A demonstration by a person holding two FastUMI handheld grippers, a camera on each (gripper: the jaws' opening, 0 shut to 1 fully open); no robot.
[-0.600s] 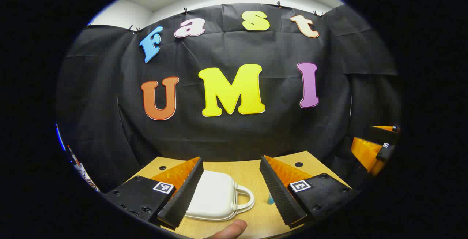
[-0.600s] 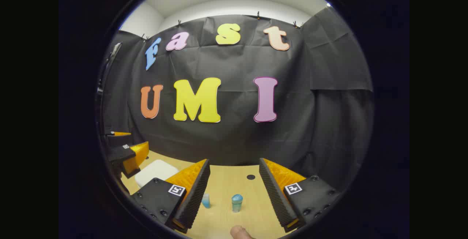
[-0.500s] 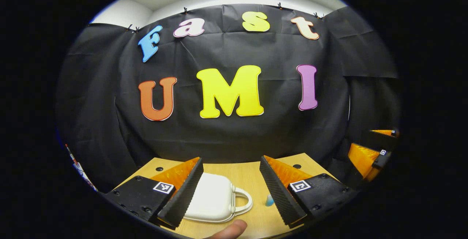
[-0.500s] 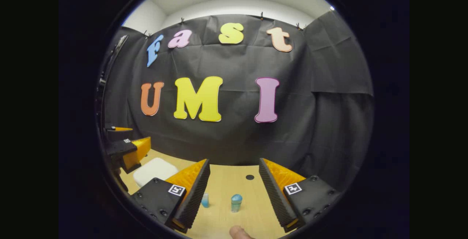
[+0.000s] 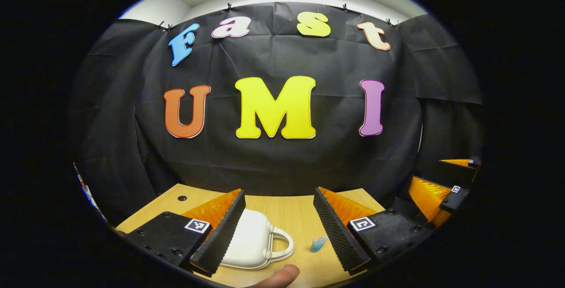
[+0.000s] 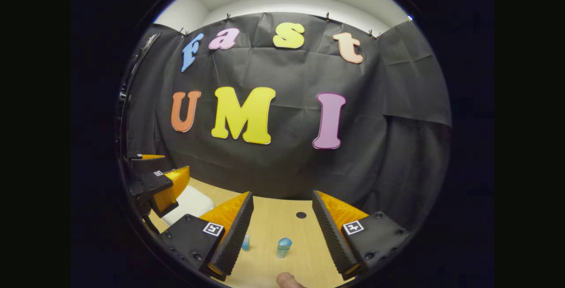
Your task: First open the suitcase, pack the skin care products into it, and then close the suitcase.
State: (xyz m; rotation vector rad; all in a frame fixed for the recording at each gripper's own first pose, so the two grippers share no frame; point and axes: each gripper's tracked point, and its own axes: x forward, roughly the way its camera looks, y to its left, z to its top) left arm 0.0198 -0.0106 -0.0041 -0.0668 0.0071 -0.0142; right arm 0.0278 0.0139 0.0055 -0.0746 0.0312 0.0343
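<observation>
I stand in a small booth. In front of me hangs a big black cloth [image 5: 282, 164] with creases in it. Little clips [image 5: 229, 5] hold it up along the top. Above the cloth I see a white wall [image 6: 282, 3] with bright light on it. Below is a light wooden table [image 5: 291, 211] with small round black holes [image 6: 301, 215].
</observation>
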